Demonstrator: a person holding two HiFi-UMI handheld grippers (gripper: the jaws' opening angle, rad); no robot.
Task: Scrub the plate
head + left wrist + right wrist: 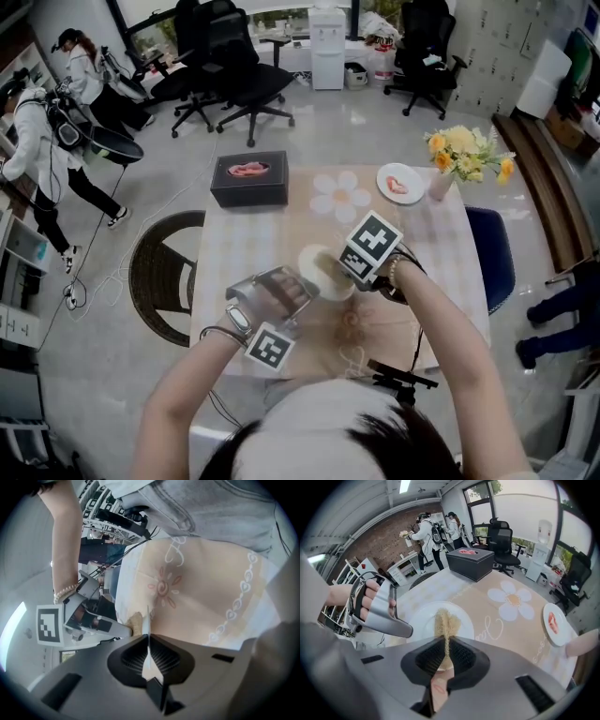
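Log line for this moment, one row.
left tongs: shut on plate rim | right tongs: shut on scrubber | scrubber against plate face | stage: scrubbing

- Tablecloth: looping cursive script printed beside the daisy; the letters cannot be made out.
- Marker cube and second marker cube: black-and-white square code patterns only, no letters or numbers.
- Black box: pink picture on lid, no legible wording.
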